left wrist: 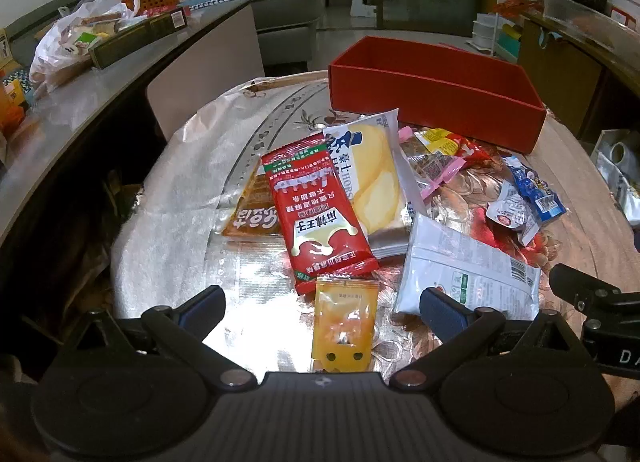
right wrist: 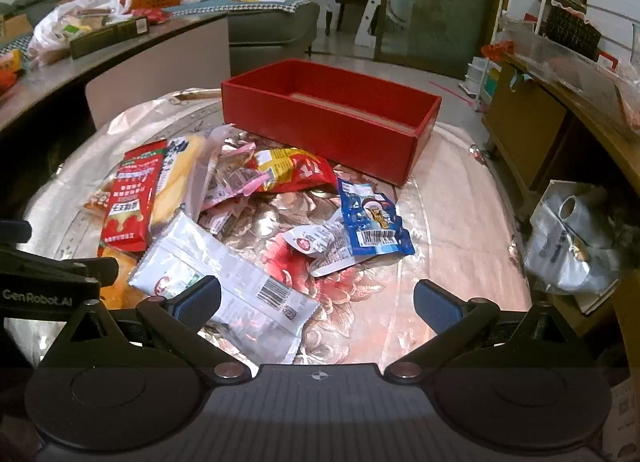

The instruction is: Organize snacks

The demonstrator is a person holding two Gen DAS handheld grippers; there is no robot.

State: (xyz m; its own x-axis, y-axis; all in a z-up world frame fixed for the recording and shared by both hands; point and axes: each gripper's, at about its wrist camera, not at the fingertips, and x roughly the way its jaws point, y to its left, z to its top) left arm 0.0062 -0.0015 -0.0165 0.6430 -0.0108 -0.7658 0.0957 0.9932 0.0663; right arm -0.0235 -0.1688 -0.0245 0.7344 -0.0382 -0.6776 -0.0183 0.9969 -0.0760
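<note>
Left gripper (left wrist: 322, 304): jaws wide, empty, above orange sachet (left wrist: 345, 328) | Right gripper (right wrist: 318, 300): jaws wide, empty, left pad possibly over white packet (right wrist: 224, 282) | Snack pile (right wrist: 248, 198) before empty red box (right wrist: 332, 118) | Sachet's face shows in left view only

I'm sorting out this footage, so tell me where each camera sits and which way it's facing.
Left wrist: sits on the left gripper, tilted down across the table at the snack pile and red box; its own open fingers show, and the right gripper's edge at far right.
Right wrist: sits on the right gripper, tilted down at the blue packet and red box; its open fingers show, the left gripper at far left.
Shared: red box, red packet, white packet.
</note>
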